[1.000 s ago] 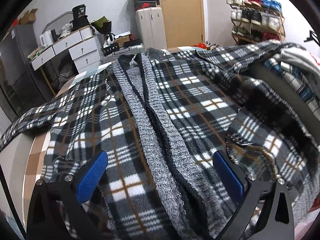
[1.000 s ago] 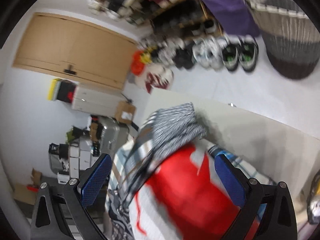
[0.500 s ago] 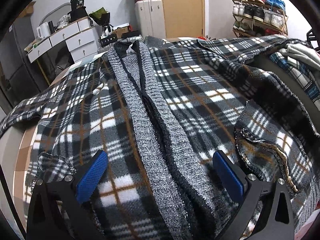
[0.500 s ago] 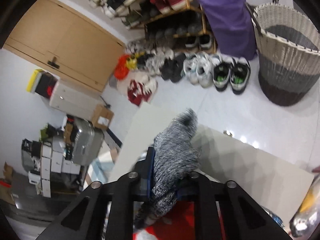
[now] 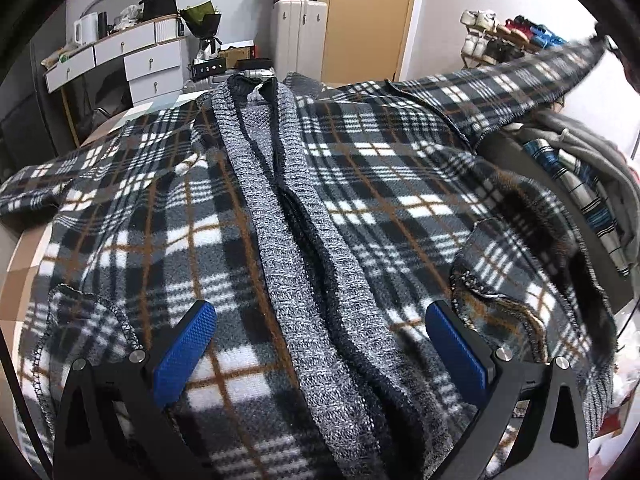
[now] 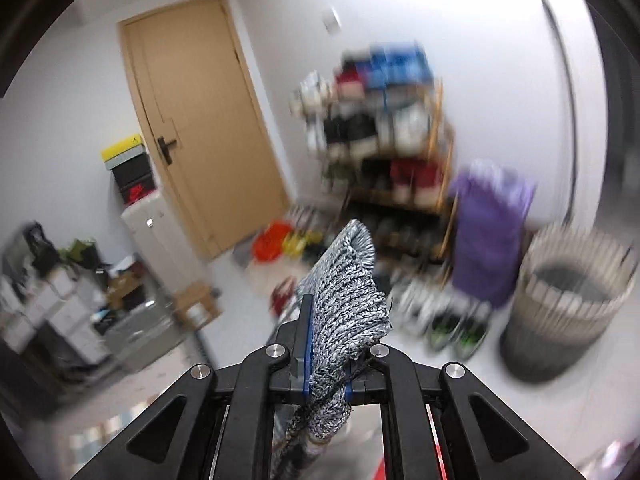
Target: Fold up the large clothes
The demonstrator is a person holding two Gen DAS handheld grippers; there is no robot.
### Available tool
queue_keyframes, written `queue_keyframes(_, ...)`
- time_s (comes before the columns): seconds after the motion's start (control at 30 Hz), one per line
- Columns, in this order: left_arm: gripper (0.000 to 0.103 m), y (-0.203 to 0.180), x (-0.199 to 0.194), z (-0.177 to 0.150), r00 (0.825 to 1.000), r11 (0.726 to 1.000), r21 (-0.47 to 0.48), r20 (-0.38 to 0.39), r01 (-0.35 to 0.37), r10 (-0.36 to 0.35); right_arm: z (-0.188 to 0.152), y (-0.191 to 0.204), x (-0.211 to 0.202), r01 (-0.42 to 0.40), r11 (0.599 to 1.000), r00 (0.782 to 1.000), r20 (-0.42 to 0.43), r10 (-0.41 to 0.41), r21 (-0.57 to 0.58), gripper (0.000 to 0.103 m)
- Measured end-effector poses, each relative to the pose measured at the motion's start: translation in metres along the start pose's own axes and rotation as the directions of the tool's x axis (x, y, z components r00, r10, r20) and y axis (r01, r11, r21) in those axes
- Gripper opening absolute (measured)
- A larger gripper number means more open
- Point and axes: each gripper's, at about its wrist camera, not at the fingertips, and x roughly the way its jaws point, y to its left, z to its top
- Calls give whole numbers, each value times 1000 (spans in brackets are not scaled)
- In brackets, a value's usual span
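Note:
A large plaid fleece jacket (image 5: 376,184) with a grey knit collar band (image 5: 288,216) lies spread face up on the table. My left gripper (image 5: 320,344) is open, its blue pads just above the jacket's lower front, either side of the knit band. The jacket's right sleeve (image 5: 532,76) is lifted and stretched up to the right. My right gripper (image 6: 326,344) is shut on the sleeve's grey knit cuff (image 6: 344,300) and holds it up in the air, facing the room.
A pile of other clothes (image 5: 576,176) lies at the table's right side. Drawers (image 5: 132,60), a door (image 6: 204,120), a shoe rack (image 6: 380,148), a purple cloth (image 6: 488,232) and a wicker basket (image 6: 568,304) stand around the room.
My right gripper closed on the knit cuff and has lifted it, swinging to face the room. The sleeve now rises up to the right. My left gripper moved slightly closer over the jacket.

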Motion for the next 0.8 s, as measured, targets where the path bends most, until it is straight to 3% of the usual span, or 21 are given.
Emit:
queue_keyframes(0.1, 102, 2, -1, 2, 999, 999, -7, 7, 38, -38, 10, 57, -27, 20, 993, 994, 109, -8, -113, 10)
queue_keyframes(0.2, 102, 9, -15, 6, 995, 996, -21, 41, 87, -86, 8, 124, -54, -4, 978, 982, 182, 43, -209, 10)
queue_keyframes(0.37, 102, 31, -56, 8, 986, 993, -25, 119, 119, -116, -28, 219, -85, -175, 939, 965, 137, 224, -297, 10)
queue_keyframes(0.43, 102, 46, -77, 5, 983, 993, -31, 154, 110, -104, -54, 255, -98, -252, 904, 949, 96, 301, -344, 10)
queue_keyframes(0.57, 102, 74, -107, -6, 976, 995, -73, 210, 73, -56, -121, 326, -112, -431, 821, 891, -34, 453, -375, 10)
queue_keyframes(0.67, 102, 96, -119, -17, 971, 992, -115, 237, 46, -17, -182, 374, -103, -537, 767, 841, -156, 517, -351, 10)
queue_keyframes(0.8, 102, 118, -135, -32, 965, 989, -146, 261, 4, 34, -287, 430, -71, -625, 735, 769, -369, 523, -262, 10)
